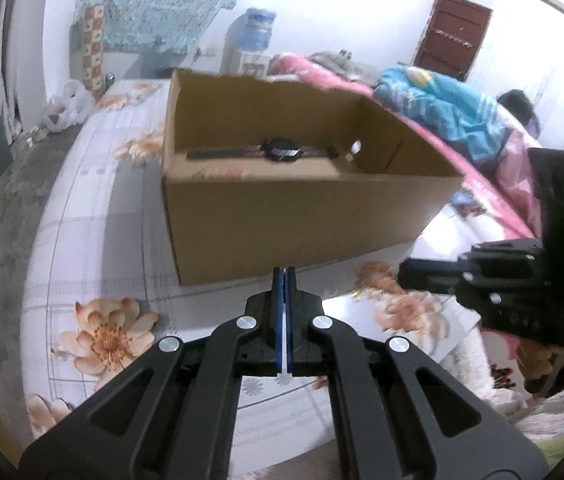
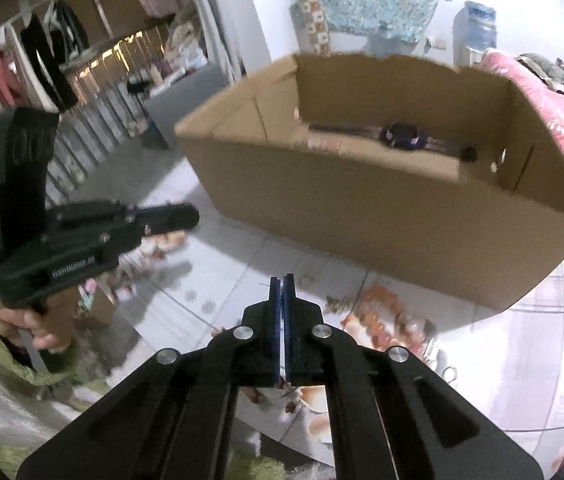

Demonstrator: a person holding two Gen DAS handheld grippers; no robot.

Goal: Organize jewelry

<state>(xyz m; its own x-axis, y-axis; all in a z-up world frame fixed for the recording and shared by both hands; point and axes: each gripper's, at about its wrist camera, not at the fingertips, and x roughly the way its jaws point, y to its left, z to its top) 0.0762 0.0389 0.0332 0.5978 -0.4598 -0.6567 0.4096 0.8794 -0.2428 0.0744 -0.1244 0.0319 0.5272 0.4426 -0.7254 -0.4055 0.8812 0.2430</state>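
An open cardboard box (image 1: 282, 216) stands on a floral bedsheet (image 1: 94, 216). A black wristwatch (image 1: 280, 149) lies flat on its floor, also visible in the right wrist view as the watch (image 2: 402, 136) inside the box (image 2: 362, 208). My left gripper (image 1: 284, 270) is shut, hanging just in front of the box's near wall with nothing visible between its pads. My right gripper (image 2: 282, 279) is shut too, above the sheet short of the box; I see nothing held in it. Small metal jewelry pieces (image 2: 338, 303) and a ring (image 2: 450, 372) lie on the sheet to its right.
Each gripper shows in the other's view: the right one (image 1: 402, 276) beside the box's right corner, the left one (image 2: 196, 216) held by a hand (image 2: 22, 320) in a green sleeve. Pink and blue bedding (image 1: 442, 108) is heaped behind the box. The bed's edge (image 1: 42, 240) drops to a grey floor.
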